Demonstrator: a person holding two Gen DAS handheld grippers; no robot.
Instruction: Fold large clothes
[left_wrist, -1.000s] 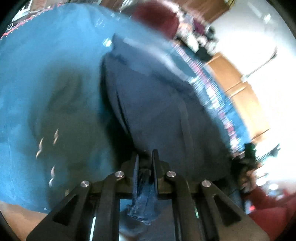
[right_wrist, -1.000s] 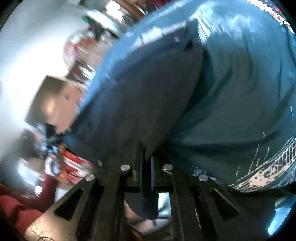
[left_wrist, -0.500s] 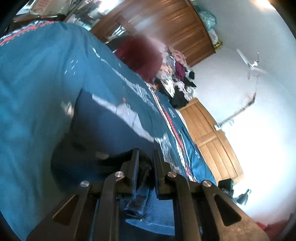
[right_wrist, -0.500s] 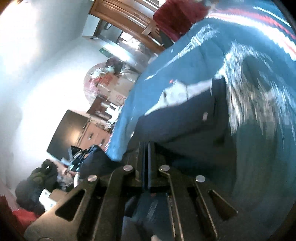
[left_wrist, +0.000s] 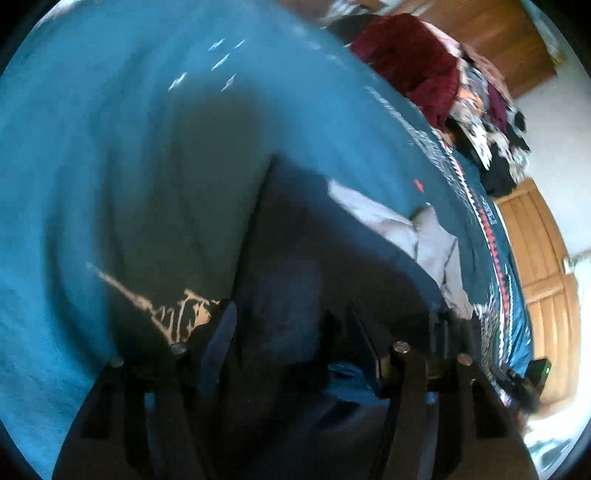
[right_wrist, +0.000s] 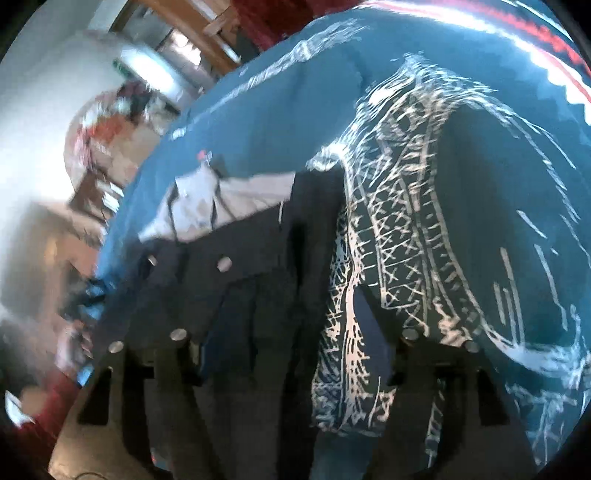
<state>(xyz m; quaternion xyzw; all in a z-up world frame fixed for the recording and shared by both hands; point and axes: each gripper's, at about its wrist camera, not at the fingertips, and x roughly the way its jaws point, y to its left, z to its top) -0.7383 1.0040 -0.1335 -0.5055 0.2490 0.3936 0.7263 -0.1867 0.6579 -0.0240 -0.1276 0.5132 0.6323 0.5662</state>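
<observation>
A dark navy garment (left_wrist: 317, 258) with a pale grey lining (left_wrist: 388, 218) at its far end lies on a teal bedspread (left_wrist: 110, 166). In the left wrist view my left gripper (left_wrist: 291, 332) stands open just over the garment's near edge, fingers wide apart with cloth between them but not pinched. The right wrist view shows the same garment (right_wrist: 240, 280) beside the bedspread's white printed pattern (right_wrist: 406, 221). My right gripper (right_wrist: 295, 343) is open too, low over the cloth. The near edge of the garment is hidden behind both grippers.
A maroon heap of clothes (left_wrist: 406, 62) and a mixed pile (left_wrist: 491, 122) sit at the bed's far end. Wooden cupboards (left_wrist: 539, 266) stand beyond the bed's patterned border (left_wrist: 495, 251). On the right gripper's side, cluttered furniture (right_wrist: 103, 155) lies past the bed edge.
Both grippers were shut on the navy garment while carrying it. Both have opened now, and the garment rests folded on the bedspread.
</observation>
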